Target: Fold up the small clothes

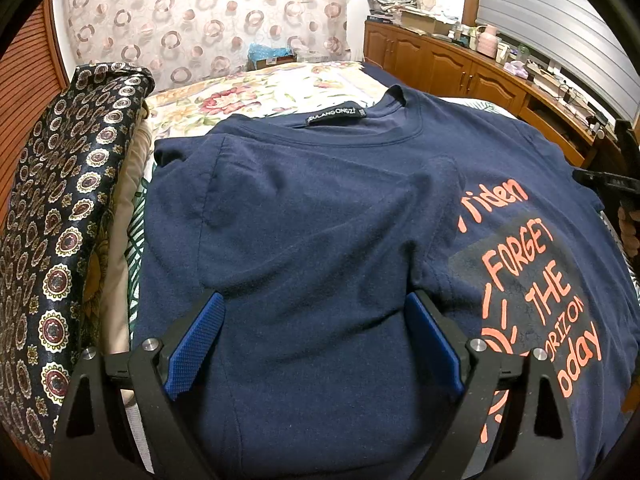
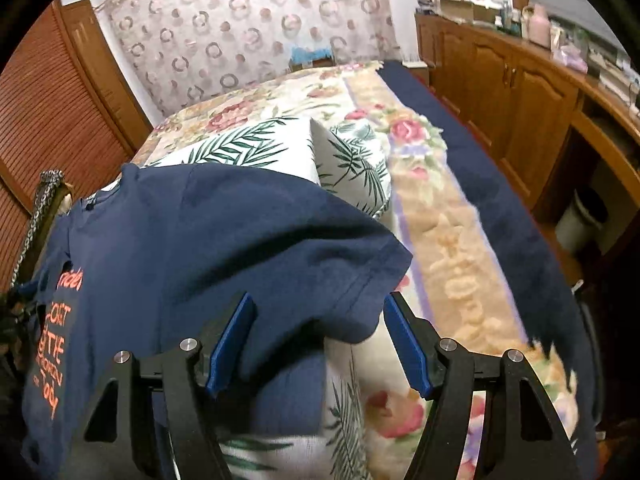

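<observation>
A navy T-shirt [image 1: 320, 216] with orange lettering lies front up on the bed, collar pointing away. Its left side is folded in over the chest. My left gripper [image 1: 314, 300] is open just above the folded part, its blue pads either side of bare cloth. The shirt also shows in the right wrist view [image 2: 224, 240], where its right sleeve spreads out toward the bed's edge. My right gripper [image 2: 320, 304] is open, with the sleeve's hem between and under its blue pads, not pinched. The right gripper's black body shows at the left wrist view's right edge [image 1: 612, 182].
The bed carries a floral blanket [image 2: 440, 240] and a palm-leaf sheet [image 2: 352, 160]. A dark patterned cloth [image 1: 60, 220] is heaped at the left. A wooden cabinet [image 2: 520, 92] with clutter runs along the right. A louvred wooden door [image 2: 52, 112] stands left.
</observation>
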Tool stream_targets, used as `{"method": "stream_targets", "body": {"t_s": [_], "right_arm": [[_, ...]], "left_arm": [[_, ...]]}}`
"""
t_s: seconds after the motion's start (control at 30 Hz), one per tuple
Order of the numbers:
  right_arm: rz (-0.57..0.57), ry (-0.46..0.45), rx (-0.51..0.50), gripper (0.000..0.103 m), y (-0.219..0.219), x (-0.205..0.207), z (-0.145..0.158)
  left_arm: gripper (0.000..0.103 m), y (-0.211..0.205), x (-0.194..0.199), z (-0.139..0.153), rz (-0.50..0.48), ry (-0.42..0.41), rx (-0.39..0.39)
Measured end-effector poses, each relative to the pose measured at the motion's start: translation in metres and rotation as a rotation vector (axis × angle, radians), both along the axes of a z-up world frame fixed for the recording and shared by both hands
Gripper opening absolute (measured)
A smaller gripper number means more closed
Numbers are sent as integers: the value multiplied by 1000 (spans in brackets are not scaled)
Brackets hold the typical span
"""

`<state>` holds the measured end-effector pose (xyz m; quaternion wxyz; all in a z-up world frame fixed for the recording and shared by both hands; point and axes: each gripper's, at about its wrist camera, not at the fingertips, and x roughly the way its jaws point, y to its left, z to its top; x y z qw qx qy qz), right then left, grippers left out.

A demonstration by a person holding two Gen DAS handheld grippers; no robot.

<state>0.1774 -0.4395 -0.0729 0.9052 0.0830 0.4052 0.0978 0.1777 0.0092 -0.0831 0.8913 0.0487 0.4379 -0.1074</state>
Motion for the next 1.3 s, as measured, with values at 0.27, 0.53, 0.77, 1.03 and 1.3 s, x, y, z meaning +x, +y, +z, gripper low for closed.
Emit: {"method": "stream_targets", "body": {"t_s": [0.27,0.53,0.77,1.03,1.3], "right_arm": [[52,-38,-78,20,11,-7,18],[81,-181,-208,10,39,-29,47],[237,-279,-198,10,96,-62,72],[383,-281,-91,37,117,-77,67],[280,-266,-147,49,87,-76,59]], "left_arm": [[92,0,-25,23,2,-97,-40],[92,-10,-59,46,-2,-208,-88],[92,-15,-79,57,-24,-254,-118],[92,-20,-92,64,-22,-290,-119],[92,-26,-96,61,-27,-291,-119]]}}
